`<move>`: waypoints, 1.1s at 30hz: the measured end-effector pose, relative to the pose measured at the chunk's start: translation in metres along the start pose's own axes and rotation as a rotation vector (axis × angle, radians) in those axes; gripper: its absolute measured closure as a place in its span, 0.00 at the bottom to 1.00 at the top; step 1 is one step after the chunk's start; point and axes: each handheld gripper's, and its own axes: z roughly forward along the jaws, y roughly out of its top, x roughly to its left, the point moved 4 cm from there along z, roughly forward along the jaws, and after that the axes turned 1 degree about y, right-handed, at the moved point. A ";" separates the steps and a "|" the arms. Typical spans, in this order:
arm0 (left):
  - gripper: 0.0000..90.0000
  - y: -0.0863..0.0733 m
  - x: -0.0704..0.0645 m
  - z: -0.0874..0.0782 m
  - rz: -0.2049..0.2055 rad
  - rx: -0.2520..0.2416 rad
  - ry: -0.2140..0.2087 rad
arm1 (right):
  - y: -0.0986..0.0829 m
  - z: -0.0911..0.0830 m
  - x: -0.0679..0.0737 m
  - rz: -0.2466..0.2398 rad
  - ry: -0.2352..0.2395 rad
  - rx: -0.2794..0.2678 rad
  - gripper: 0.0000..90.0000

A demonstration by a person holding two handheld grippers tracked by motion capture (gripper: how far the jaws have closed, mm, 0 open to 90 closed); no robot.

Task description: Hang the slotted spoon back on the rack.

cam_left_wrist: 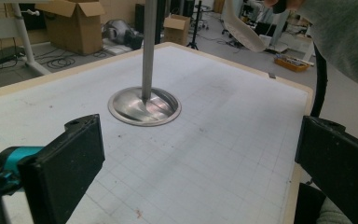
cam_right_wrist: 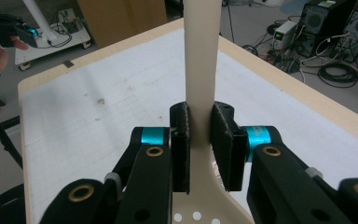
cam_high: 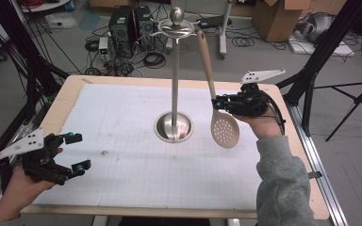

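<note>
The left tool point(cam_high: 75, 153) hovers low over the near left corner of the counter point(cam_high: 122, 183), its jaws spread wide and empty; it is well apart from the work and offers no support if something slips. In the middle stands the steel utensil stand point(cam_high: 175, 84), its round base point(cam_left_wrist: 144, 106) on the counter and its hooked crown at the top of the pole. Just right of the pole hangs the beige slotted spoon point(cam_high: 217, 101), bowl down, handle tip up beside the crown. The right tool point(cam_right_wrist: 200, 140) is clamped on the handle just above the perforated bowl. Whether the handle's tip sits on a hook is hard to tell from the high view; it looks close, perhaps touching.

The risks, as I judge them: the smooth, narrow handle could pivot or slide between the pads, since the grip sits low; letting go before the tip is truly hooked would drop the spoon; a sideways push on the crown could rock or tip the stand
</note>
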 end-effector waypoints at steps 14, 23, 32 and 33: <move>0.02 -0.003 0.001 -0.002 -0.003 0.007 0.007 | 0.000 0.011 0.001 -0.007 0.034 0.008 0.86; 0.02 -0.003 0.001 -0.006 -0.005 0.004 0.015 | 0.000 0.016 0.001 -0.012 0.040 0.013 0.86; 0.02 -0.004 0.000 -0.006 -0.006 0.006 0.016 | 0.002 0.024 0.005 -0.022 0.060 0.026 0.86; 0.02 -0.004 0.000 -0.006 -0.007 0.006 0.017 | 0.002 0.025 0.005 -0.024 0.064 0.027 0.86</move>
